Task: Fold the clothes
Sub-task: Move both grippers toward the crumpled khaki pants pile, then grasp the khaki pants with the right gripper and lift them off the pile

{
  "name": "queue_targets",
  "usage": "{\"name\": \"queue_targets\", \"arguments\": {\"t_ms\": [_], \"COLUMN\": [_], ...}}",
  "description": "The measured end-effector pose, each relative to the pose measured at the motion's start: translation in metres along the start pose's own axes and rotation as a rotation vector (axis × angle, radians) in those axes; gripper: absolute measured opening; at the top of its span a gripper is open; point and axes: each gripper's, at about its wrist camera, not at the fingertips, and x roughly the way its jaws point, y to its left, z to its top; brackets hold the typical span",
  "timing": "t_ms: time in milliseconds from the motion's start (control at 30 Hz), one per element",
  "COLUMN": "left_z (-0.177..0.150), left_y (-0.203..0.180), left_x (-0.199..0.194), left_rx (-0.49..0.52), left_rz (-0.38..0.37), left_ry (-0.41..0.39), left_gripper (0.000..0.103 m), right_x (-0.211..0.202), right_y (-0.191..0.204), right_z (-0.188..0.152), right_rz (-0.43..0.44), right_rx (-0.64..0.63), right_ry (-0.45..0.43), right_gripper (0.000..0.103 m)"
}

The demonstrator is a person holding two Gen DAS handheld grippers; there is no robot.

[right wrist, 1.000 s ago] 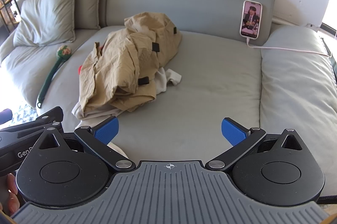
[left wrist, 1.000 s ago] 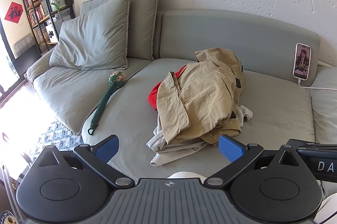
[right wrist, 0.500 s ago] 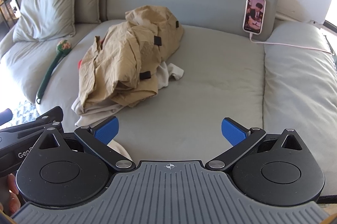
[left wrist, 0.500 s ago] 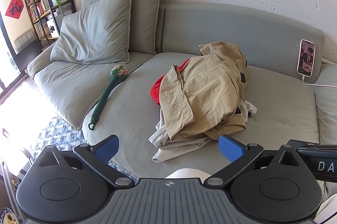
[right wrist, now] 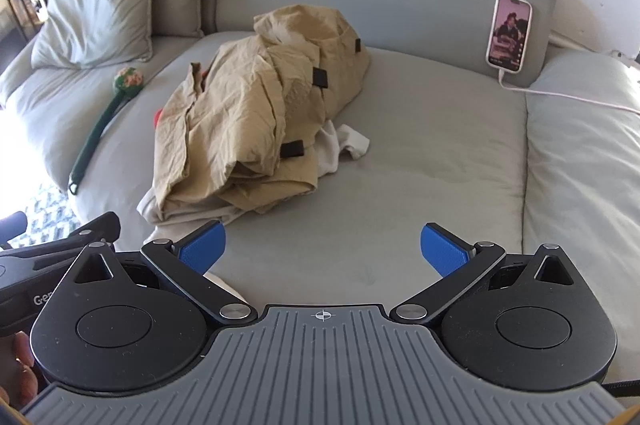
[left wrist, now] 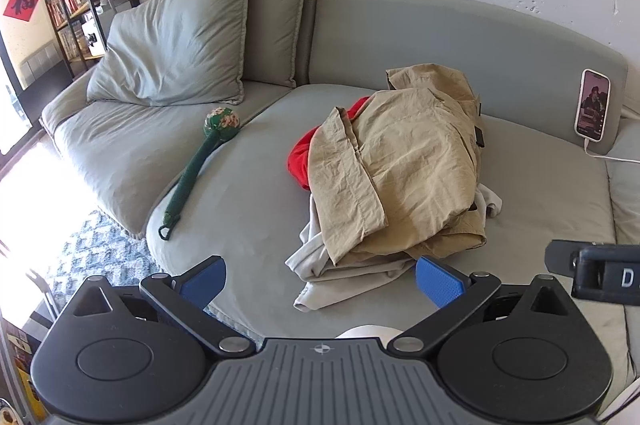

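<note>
Both tools hang short of the sofa (right wrist: pixel 440 153), holding nothing. The left gripper (left wrist: pixel 322 281) stands with its jaws wide apart just before the near hem of the heap; the right gripper (right wrist: pixel 322 249) is likewise spread over bare cushion. The clothes — a khaki garment (left wrist: pixel 404 169) dumped over a red one (left wrist: pixel 300 165) and a pale one (left wrist: pixel 320 265) — lie unfolded mid-seat, presumably awaiting sorting. A phone (right wrist: pixel 508 33) leans on the backrest, well clear.

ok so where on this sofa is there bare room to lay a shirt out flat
The widest bare patch of the grey sofa seat lies between the heap of tan clothes and the propped white phone. A narrower strip runs between the heap and the green knitted massage stick. The left end is crowded with grey pillows.
</note>
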Motion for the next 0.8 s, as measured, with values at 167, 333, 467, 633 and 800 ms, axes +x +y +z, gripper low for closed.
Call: {"name": "queue_targets", "arguments": {"t_ms": [167,333,467,633,800], "left_z": [0.001,0.001,0.009,0.015,0.02], "left_y": [0.011,0.026,0.04,0.05,0.044], "left_x": [0.015,0.028,0.047,0.066,0.072], "left_rx": [-0.014,-0.081,-0.174,-0.239,-0.241], "left_rz": [0.009,0.033,0.032,-0.01,-0.014], "left_ry": [0.013,-0.02,0.045,0.094,0.059], "left_gripper": [0.102,0.102,0.102,0.102,0.099], "right_x": [0.016,0.034,0.052,0.094,0.131], "right_y": [-0.002,0.0,0.003,0.013,0.024], "right_z": [0.013,0.024,0.03,0.045,0.055], "right_rz": [0.05,0.086,0.172,0.195,0.193], "right_rx": [0.054,0.082,0.102,0.107,0.077], "right_ry": [-0.036,-0.096,-0.186,-0.149,-0.06], "right_gripper": [0.103,0.103,0.103,0.103,0.089]}}
